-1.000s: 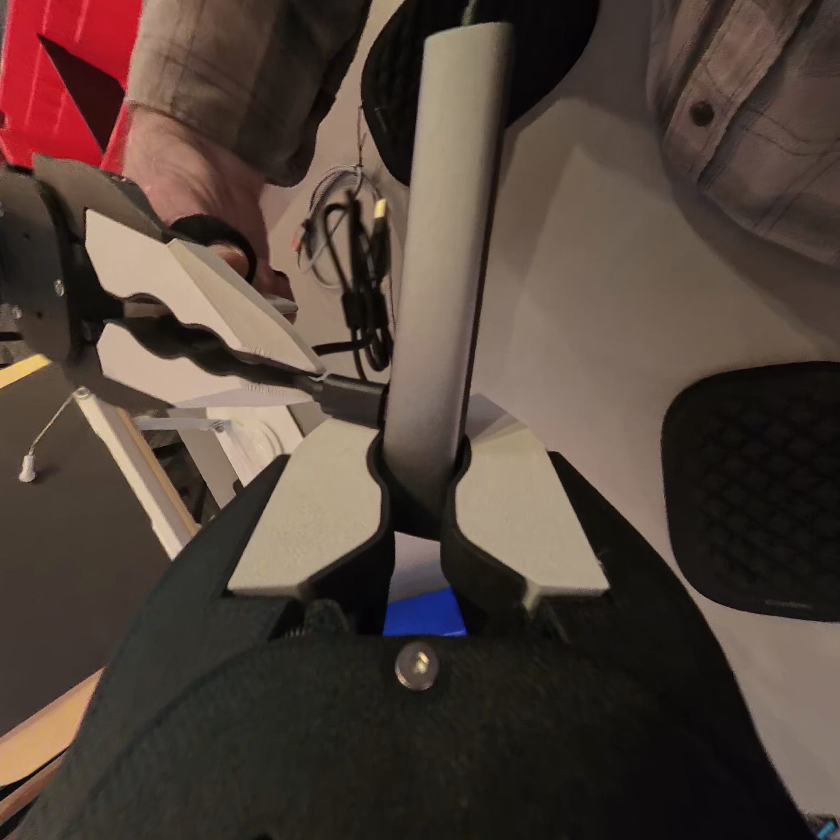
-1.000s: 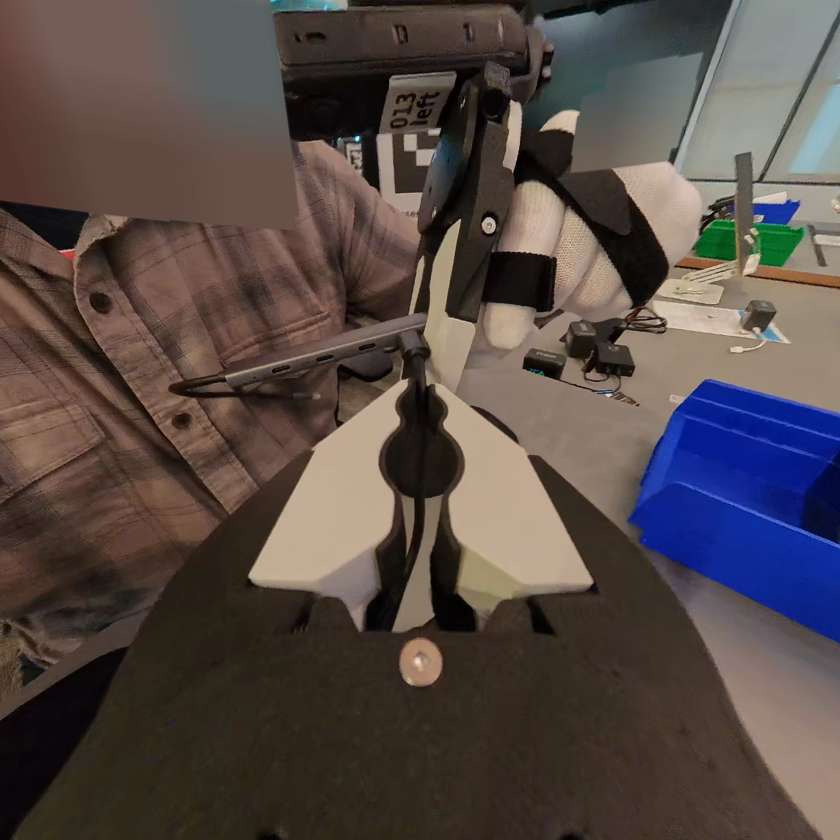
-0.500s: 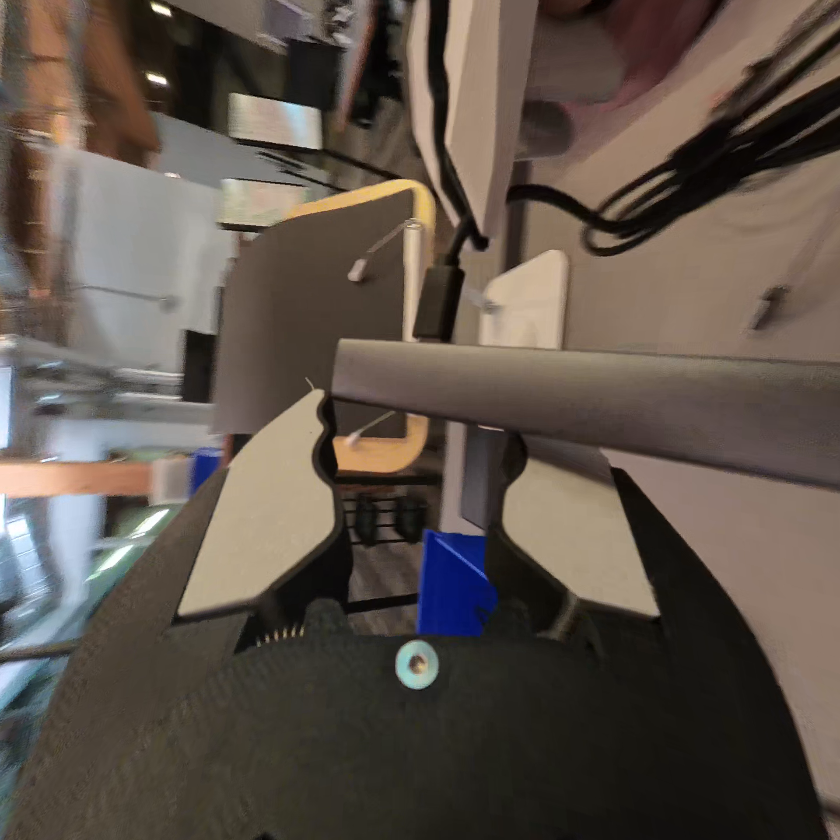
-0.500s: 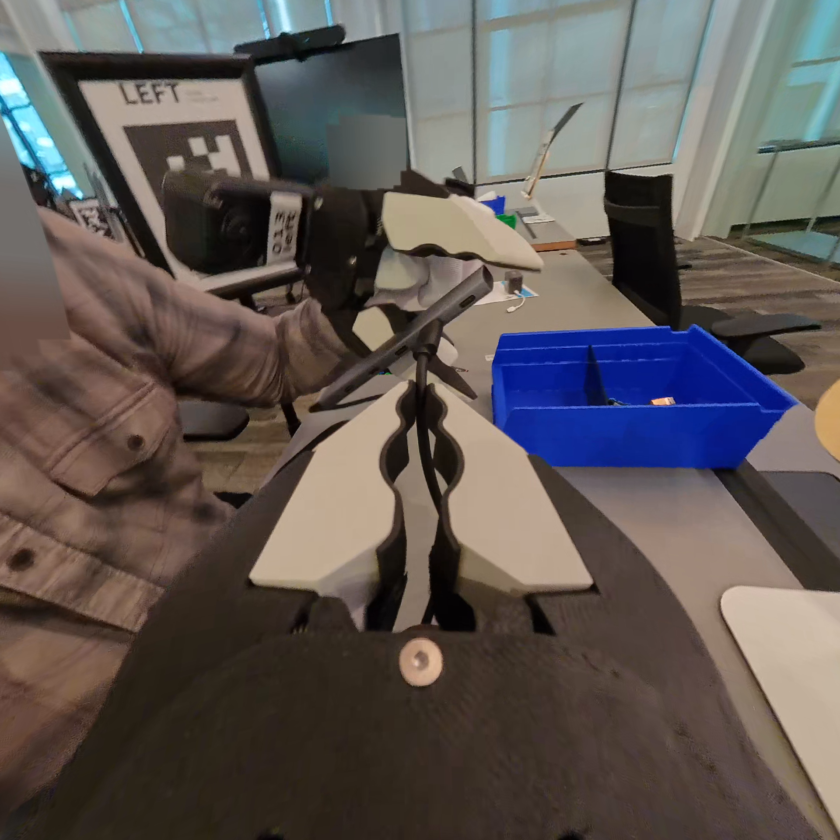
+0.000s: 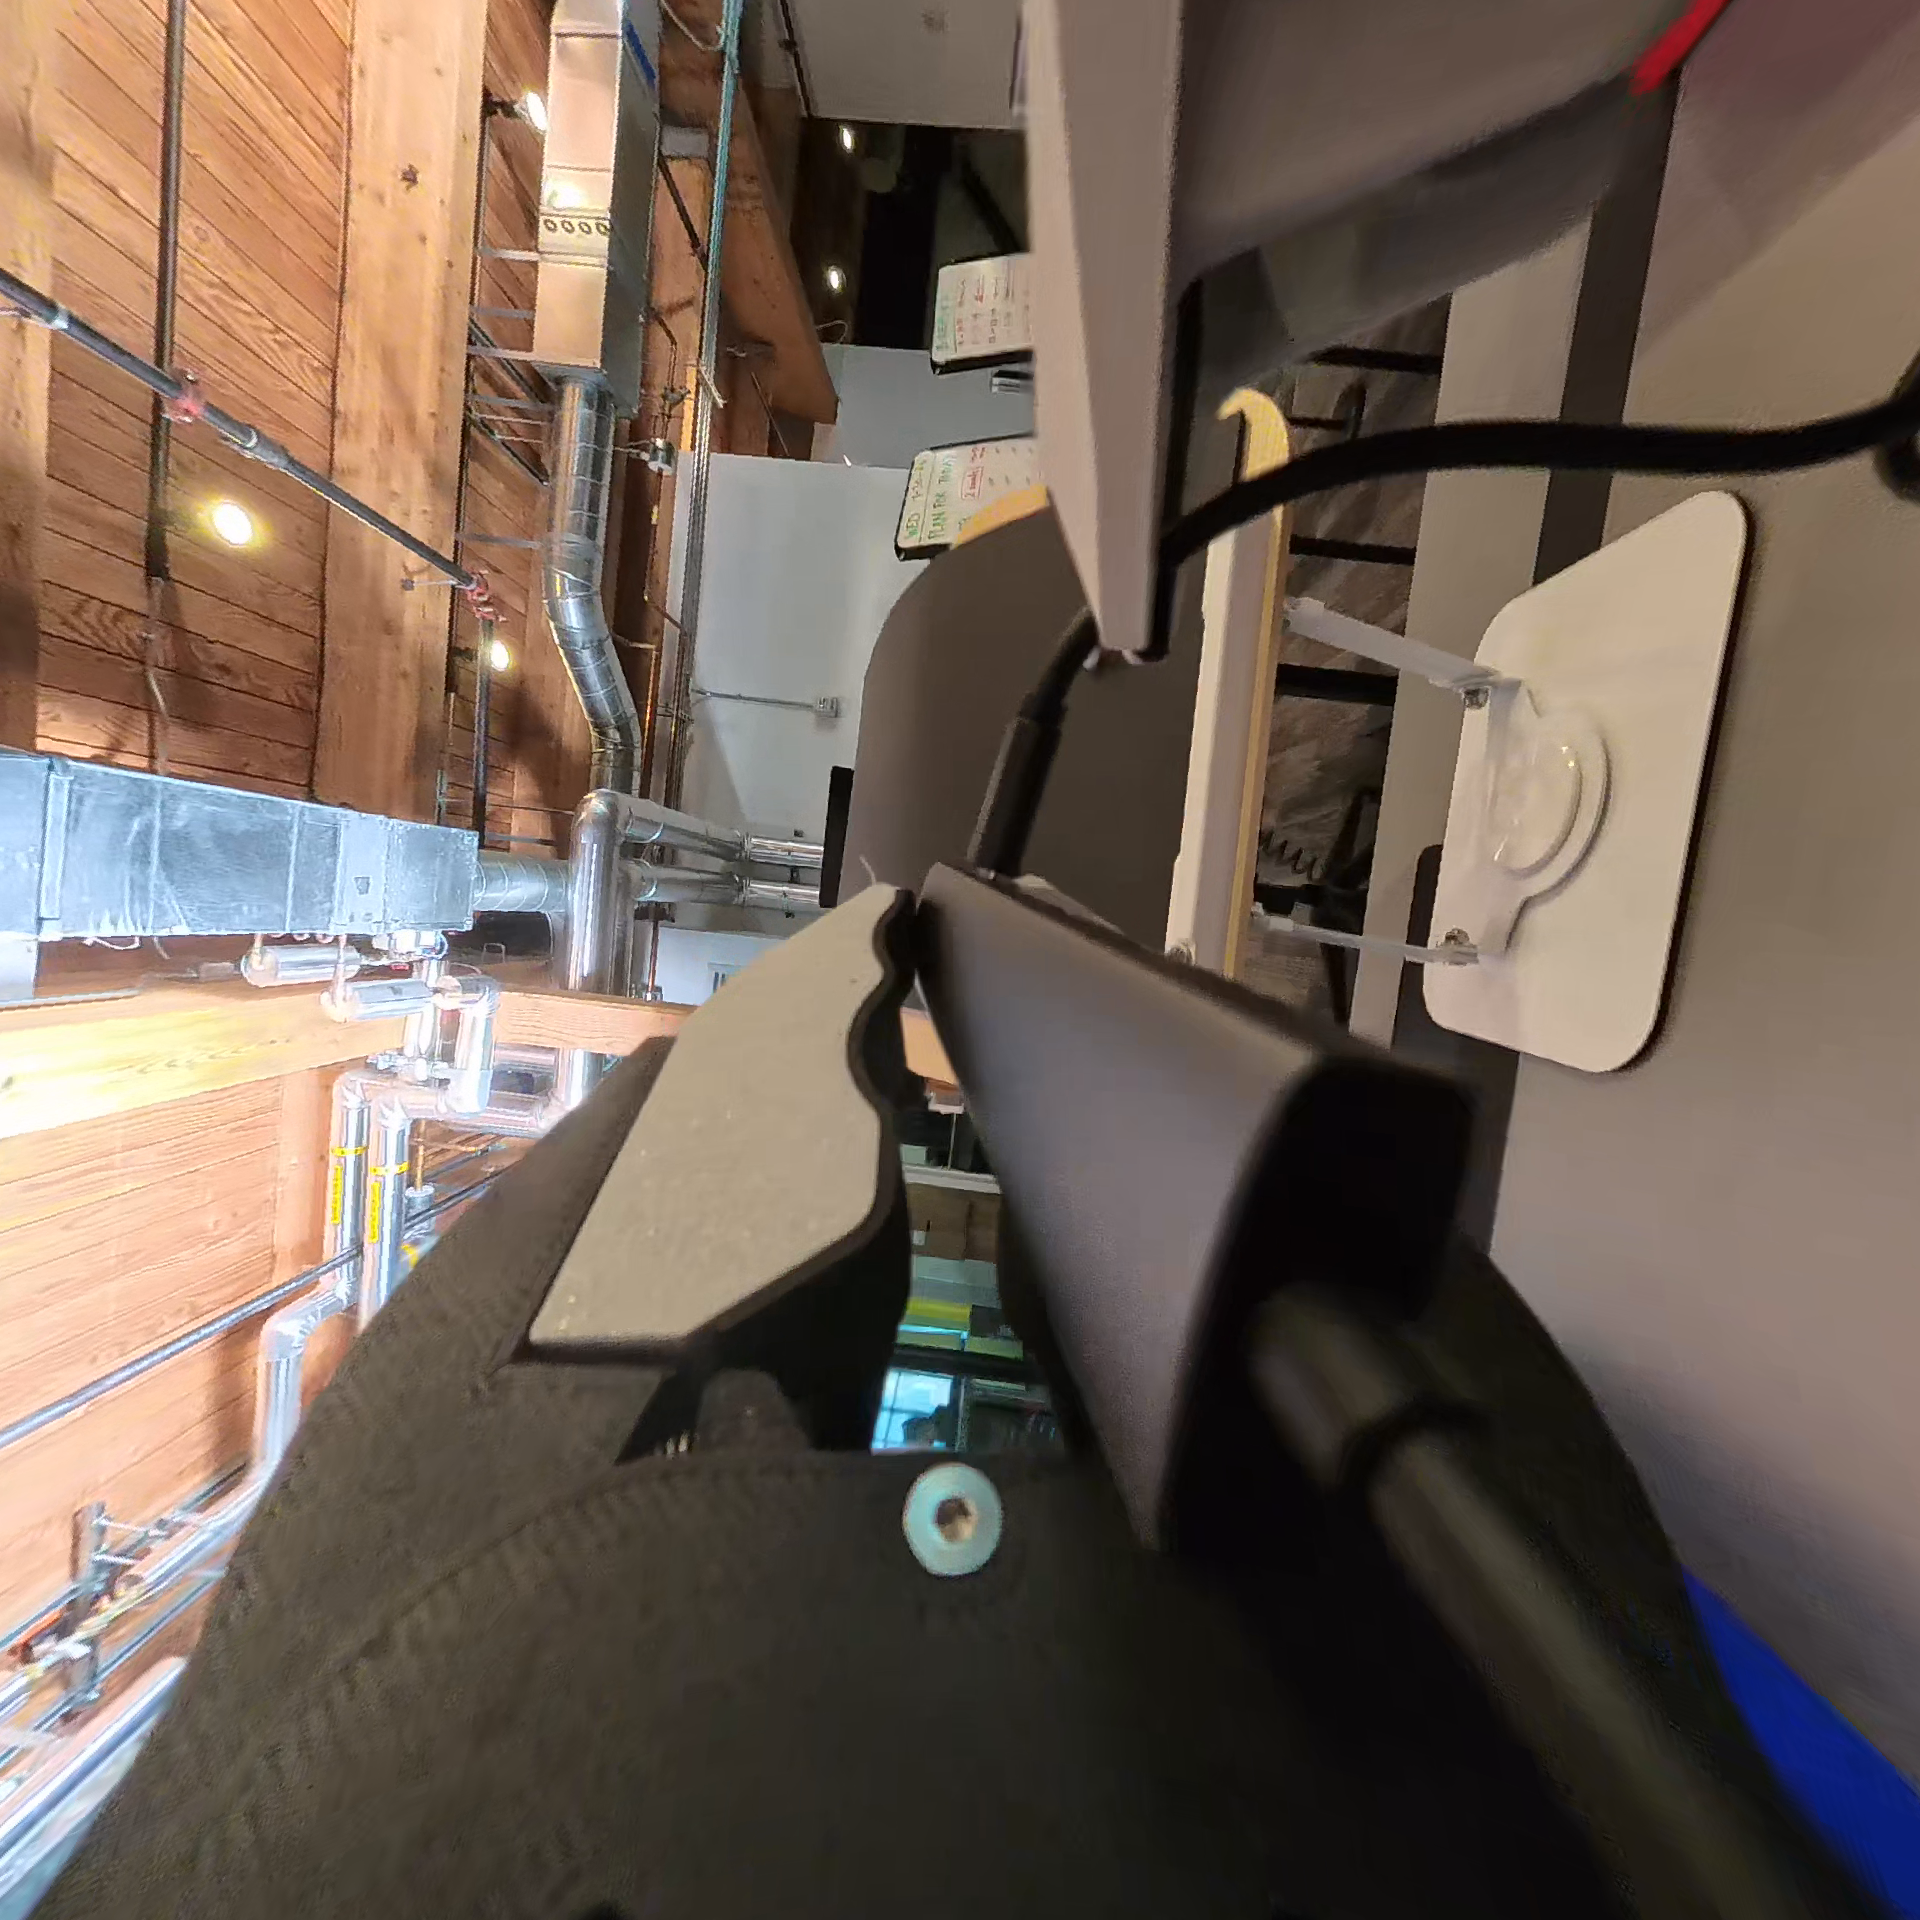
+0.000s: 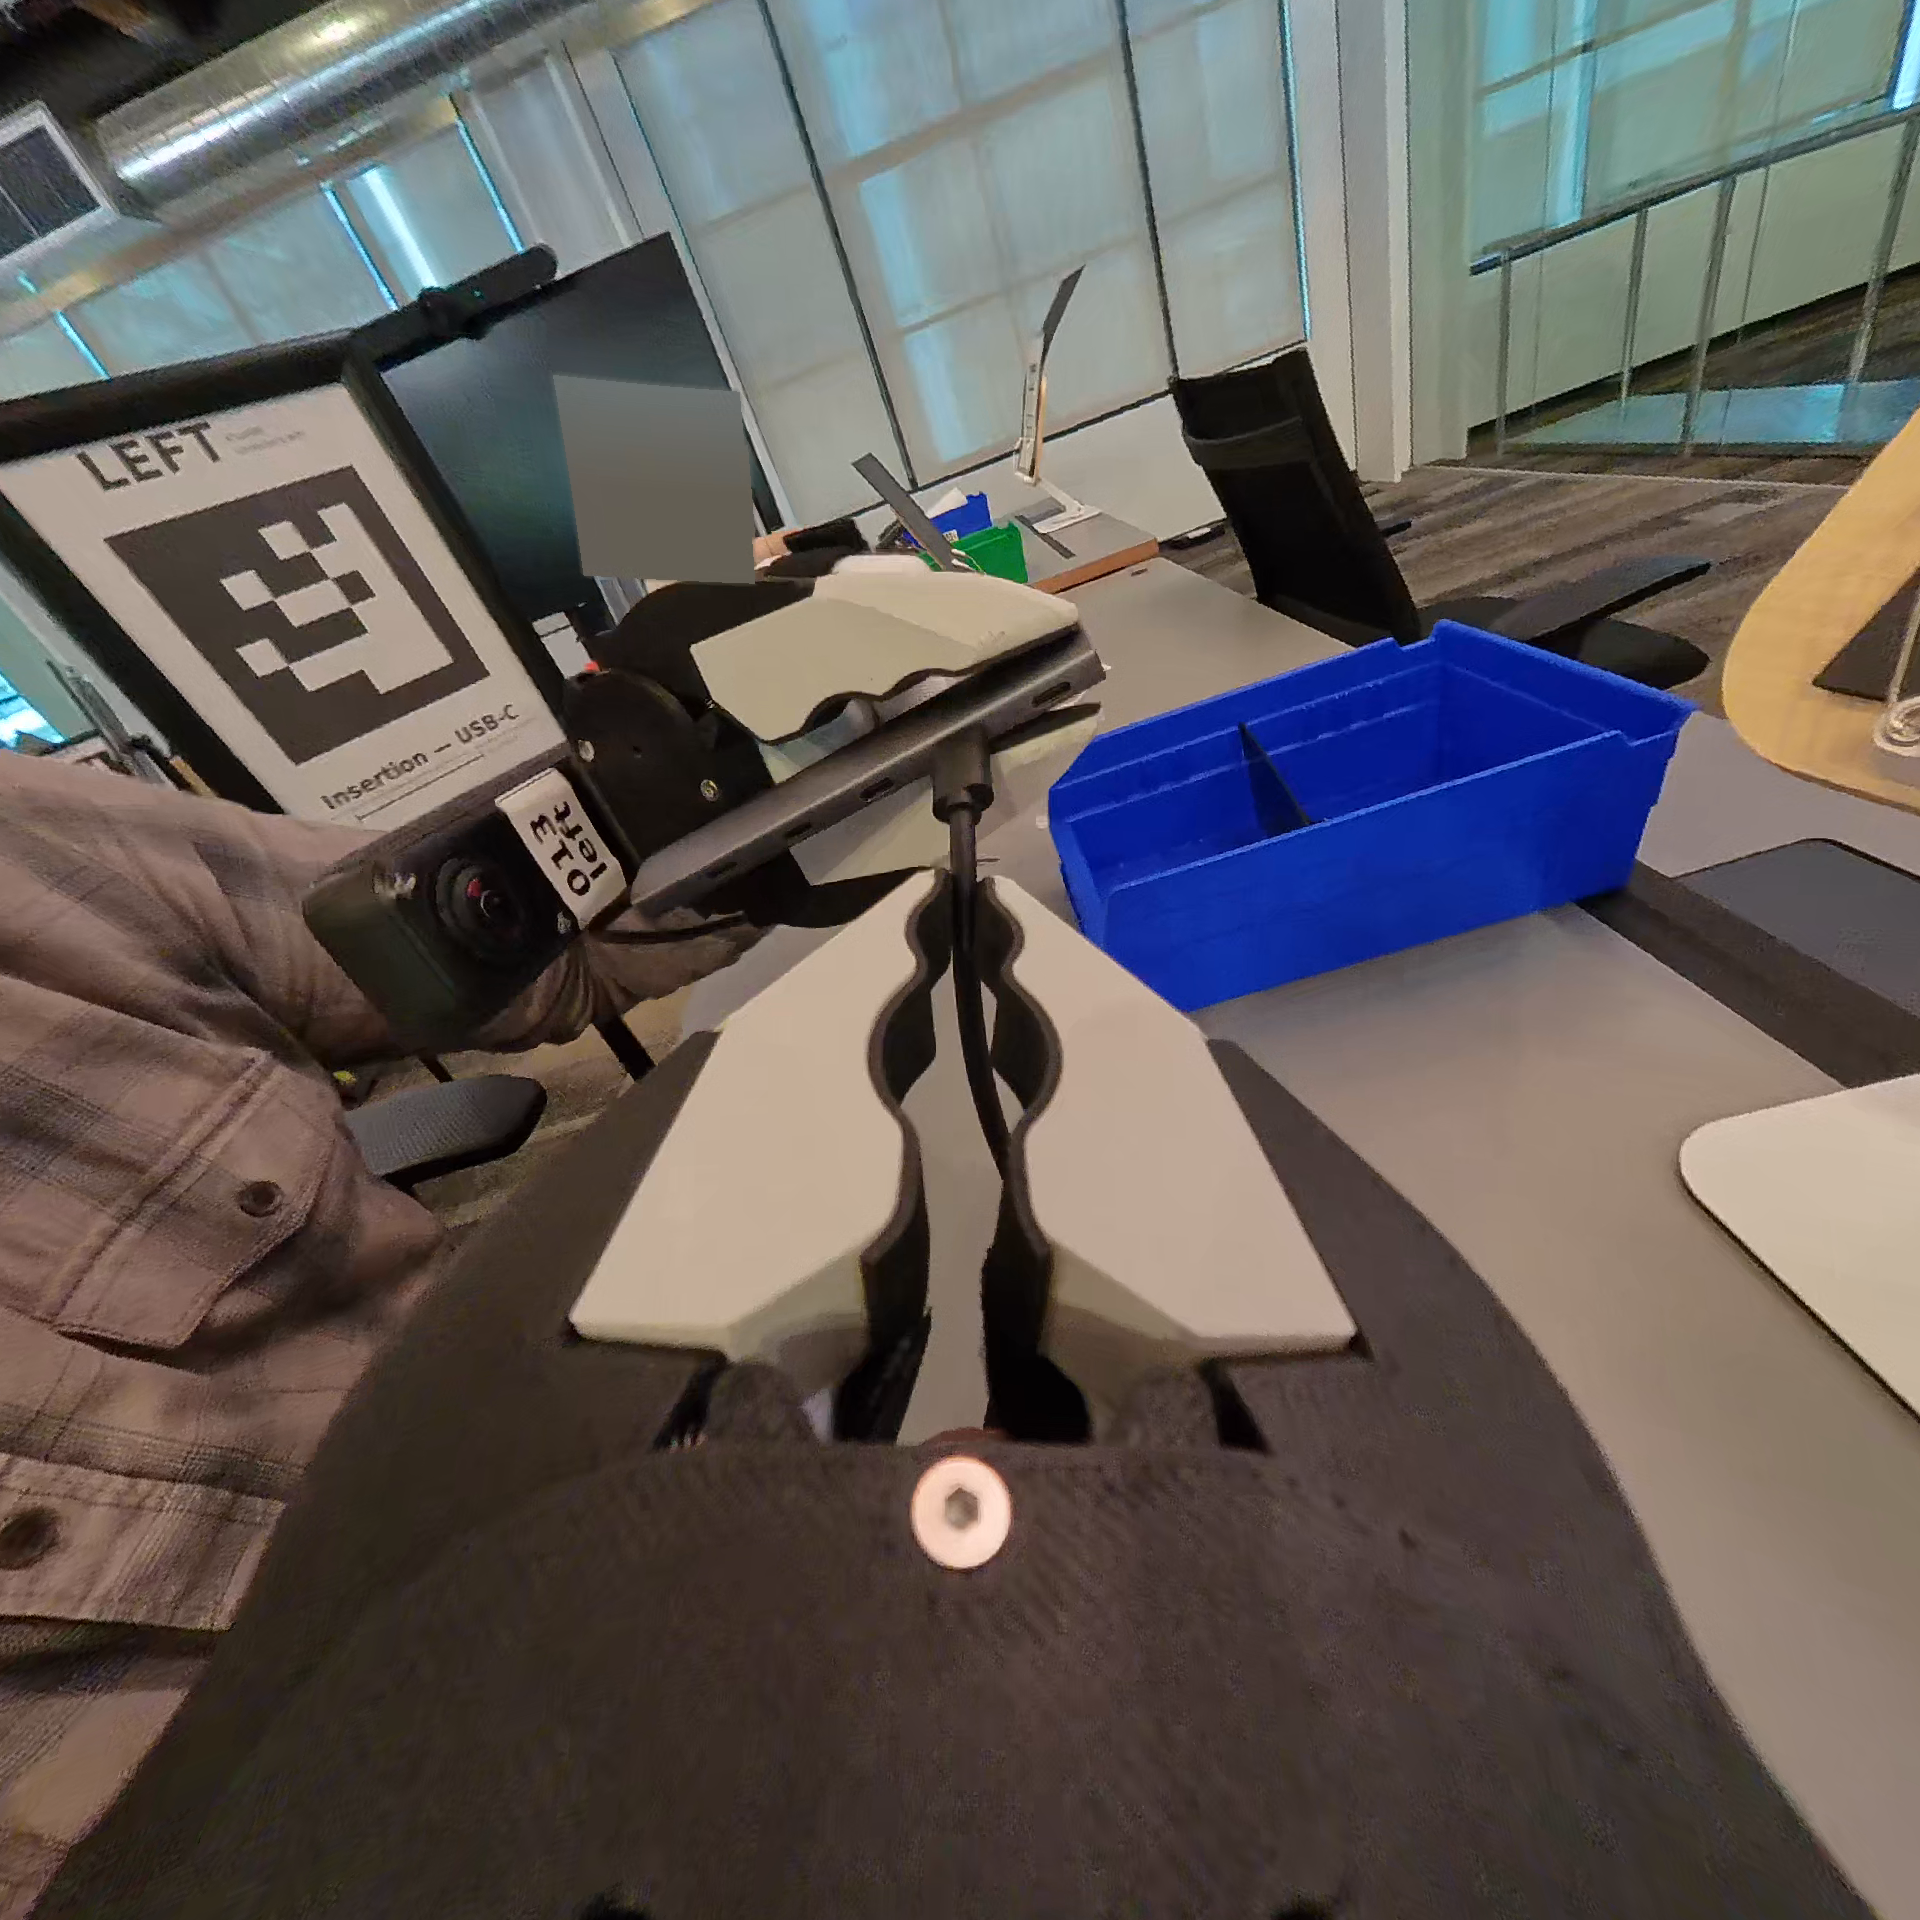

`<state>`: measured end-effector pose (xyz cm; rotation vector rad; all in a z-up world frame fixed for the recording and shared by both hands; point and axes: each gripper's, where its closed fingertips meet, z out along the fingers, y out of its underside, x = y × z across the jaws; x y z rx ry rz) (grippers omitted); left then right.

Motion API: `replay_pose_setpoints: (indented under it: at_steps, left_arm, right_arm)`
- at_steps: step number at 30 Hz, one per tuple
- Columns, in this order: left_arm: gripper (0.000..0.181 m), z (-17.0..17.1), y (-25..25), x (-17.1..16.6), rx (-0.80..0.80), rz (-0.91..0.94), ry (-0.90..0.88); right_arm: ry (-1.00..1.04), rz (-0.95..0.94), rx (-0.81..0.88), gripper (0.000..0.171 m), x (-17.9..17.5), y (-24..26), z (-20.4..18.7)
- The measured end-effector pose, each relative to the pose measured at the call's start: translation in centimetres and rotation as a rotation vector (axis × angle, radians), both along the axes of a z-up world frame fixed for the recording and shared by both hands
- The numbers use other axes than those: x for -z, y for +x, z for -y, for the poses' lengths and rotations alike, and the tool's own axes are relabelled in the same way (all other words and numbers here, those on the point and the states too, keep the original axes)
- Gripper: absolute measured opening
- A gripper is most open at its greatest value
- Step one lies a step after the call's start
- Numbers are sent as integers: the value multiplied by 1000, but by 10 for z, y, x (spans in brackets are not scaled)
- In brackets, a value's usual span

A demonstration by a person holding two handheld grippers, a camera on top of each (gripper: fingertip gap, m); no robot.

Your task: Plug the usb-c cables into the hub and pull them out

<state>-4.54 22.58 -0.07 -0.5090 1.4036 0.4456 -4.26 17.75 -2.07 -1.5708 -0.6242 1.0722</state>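
The desk (image 6: 1455,1091) runs grey under everything in the right wrist view, with a blue bin (image 6: 1351,790) at two o'clock and a white pad (image 6: 1829,1205) at three o'clock. At ten o'clock stands a marker board (image 6: 270,613), probably there for camera tracking.

The left gripper (image 6: 935,675) reaches in from nine o'clock and is clamped across the hub (image 6: 862,790), holding it flat in the air with its port edge turned toward the right gripper (image 6: 961,894), so a plug can go straight in. In the left wrist view the hub (image 5: 1122,1091) fills the jaws toward three o'clock.

The right gripper is closed on the cable (image 6: 971,997) just behind its plug (image 6: 961,784), which sits in a port at twelve o'clock. Holding this close likely keeps the plug stiff for pulling out.
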Motion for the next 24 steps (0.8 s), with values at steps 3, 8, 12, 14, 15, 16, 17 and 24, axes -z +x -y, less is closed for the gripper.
replay_pose_setpoints:
  at_steps: [3, 8, 12, 14, 15, 16, 17, 24]
  left_arm:
    - [12, 0, 2, 4, 16, -16, -71]
    - [12, 2, 4, 6, 32, 9, -208]
    - [12, 7, 10, 10, 69, 30, -328]
    - [12, 10, 12, 10, 88, 36, -328]
    - [12, 11, 13, 12, 91, 31, -346]
    - [12, 11, 14, 15, 90, 22, -362]
    - [12, 11, 14, 14, 91, 31, -356]
    - [11, 10, 16, 25, 74, -3, -391]
  right_arm:
    - [27, -7, -11, 0, -3, 1, 2]
    - [144, 97, 49, 20, -6, 5, -2]
    - [216, 180, 67, 22, -8, -5, -5]
    - [223, 169, 54, 20, -9, -10, -6]
    - [218, 158, 48, 19, -10, -11, -7]
    - [221, 139, 52, 16, -12, -12, -7]
    - [223, 131, 48, 13, -12, -13, -7]
    - [173, 166, 78, 10, -2, -13, -8]
